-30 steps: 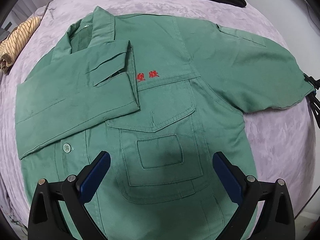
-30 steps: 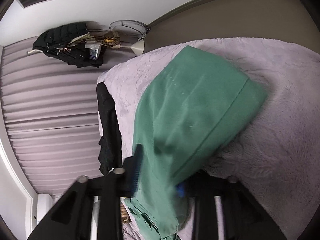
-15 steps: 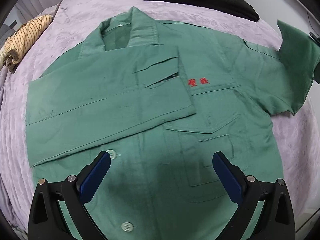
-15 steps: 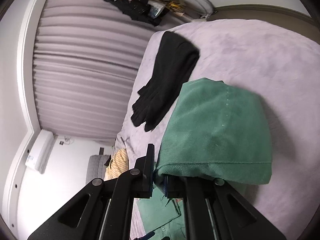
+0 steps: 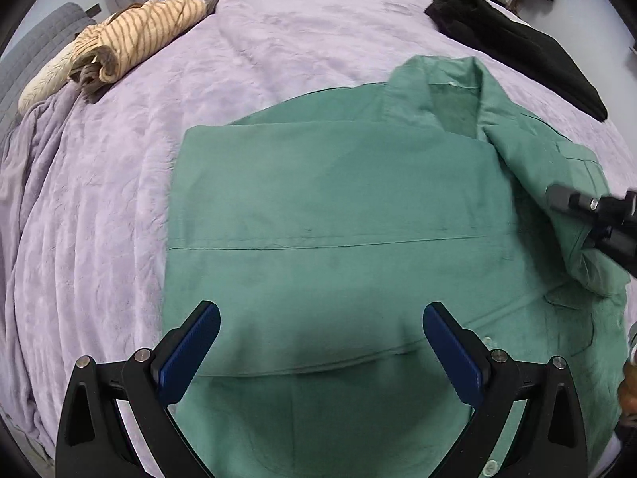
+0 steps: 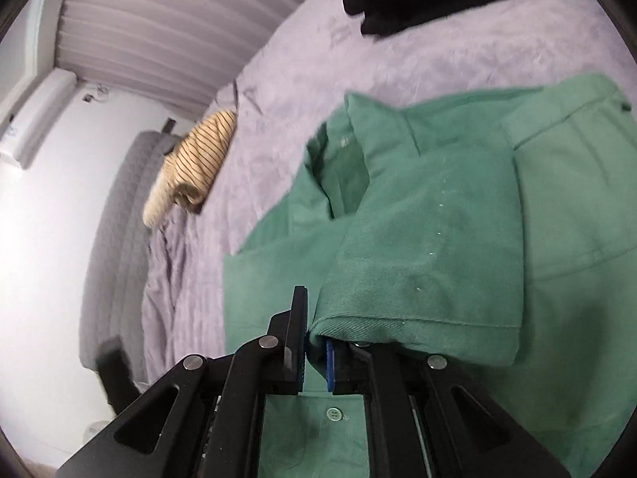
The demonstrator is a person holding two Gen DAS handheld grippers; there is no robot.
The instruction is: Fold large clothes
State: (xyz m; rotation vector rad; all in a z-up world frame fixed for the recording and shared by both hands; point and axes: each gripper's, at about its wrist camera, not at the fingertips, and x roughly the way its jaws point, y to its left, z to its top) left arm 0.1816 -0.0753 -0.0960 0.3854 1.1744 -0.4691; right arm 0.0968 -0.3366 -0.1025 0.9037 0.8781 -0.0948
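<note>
Green jacket (image 5: 330, 215) lay front-up on the lilac bedspread (image 5: 99, 199), near the middle of the bed, collar (image 5: 458, 91) toward the far edge where a black garment (image 5: 517, 40) sat, and a striped sweater (image 5: 131, 36) lay off at the far left corner. As I judged it, the fold was roughly at its midpoint: one sleeve (image 5: 318, 183) lay flat across the chest, its edge running straight along the jacket's left side. My right gripper (image 6: 314, 362) had its jaws nearly together, pinching the cuff of the other sleeve (image 6: 422, 263), which was draped over the front but hung bunched from the jaws and not laid down. My left gripper (image 5: 320, 350) hovered over the lower front with its jaws wide and nothing between them. What remained, by my reading, was to lay that second sleeve flat across the first, let go, and then bring the hem up toward the collar; the buttons (image 6: 335, 413) near the hem were uncovered.
</note>
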